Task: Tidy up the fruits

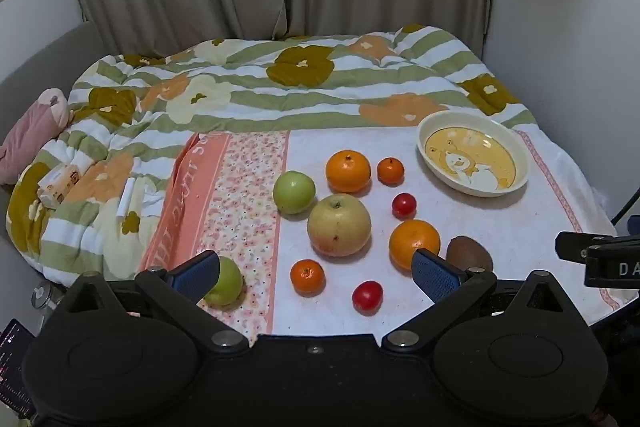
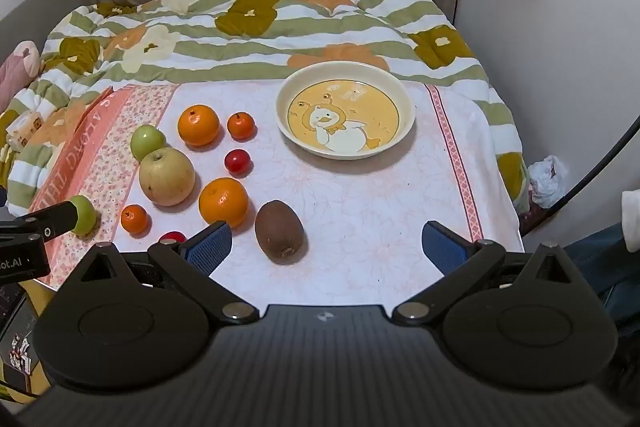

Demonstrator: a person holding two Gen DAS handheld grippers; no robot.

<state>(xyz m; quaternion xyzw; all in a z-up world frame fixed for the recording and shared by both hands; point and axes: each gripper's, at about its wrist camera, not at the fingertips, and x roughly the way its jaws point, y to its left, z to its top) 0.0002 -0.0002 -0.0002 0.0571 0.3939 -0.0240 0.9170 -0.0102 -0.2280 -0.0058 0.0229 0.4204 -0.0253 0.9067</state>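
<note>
Brown kiwi (image 2: 279, 232) lies between right gripper (image 2: 326, 247) and plate (image 2: 404, 131).

soft, even indoor light from above, slightly warm. fruits cast short, faint shadows ahead of each claw. mild glare on the plate (image 2: 404, 131) rim. strong fisheye bending and dark corners; centre sharp.

left gripper (image 1: 316, 273): matte black body, round housings, silver pivot screws | right gripper (image 2: 326, 241): same build | fingers (image 1: 434, 273): blue ribbed pads (white lettering, partly cut off)
</note>
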